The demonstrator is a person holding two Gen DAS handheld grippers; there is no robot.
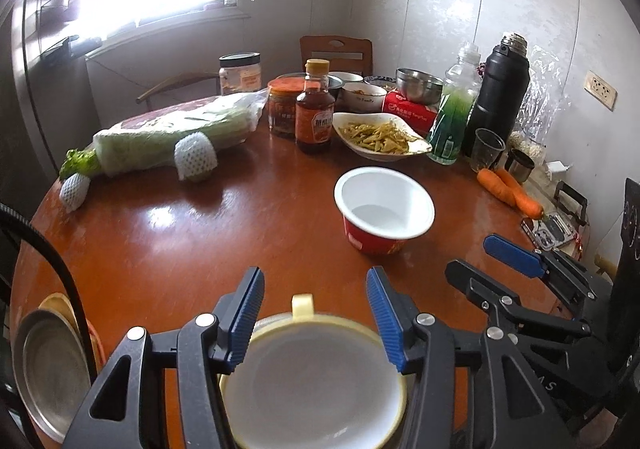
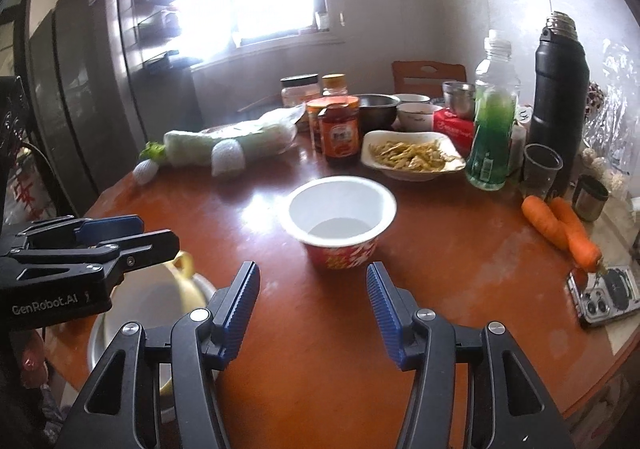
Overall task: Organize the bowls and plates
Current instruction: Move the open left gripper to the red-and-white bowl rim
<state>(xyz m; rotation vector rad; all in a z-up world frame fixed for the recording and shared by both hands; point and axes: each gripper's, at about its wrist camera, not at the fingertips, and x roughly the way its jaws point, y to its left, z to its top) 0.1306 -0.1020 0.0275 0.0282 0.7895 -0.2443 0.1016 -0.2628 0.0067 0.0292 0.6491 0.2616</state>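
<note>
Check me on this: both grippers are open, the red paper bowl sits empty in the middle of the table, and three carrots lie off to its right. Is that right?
One thing is off: there are two carrots, not three, as the right wrist view shows. The rest holds: the left gripper and right gripper are open, and the red paper bowl sits empty mid-table.

Glossy wood table; dull metal plate; ribbed blue claw pads
</note>
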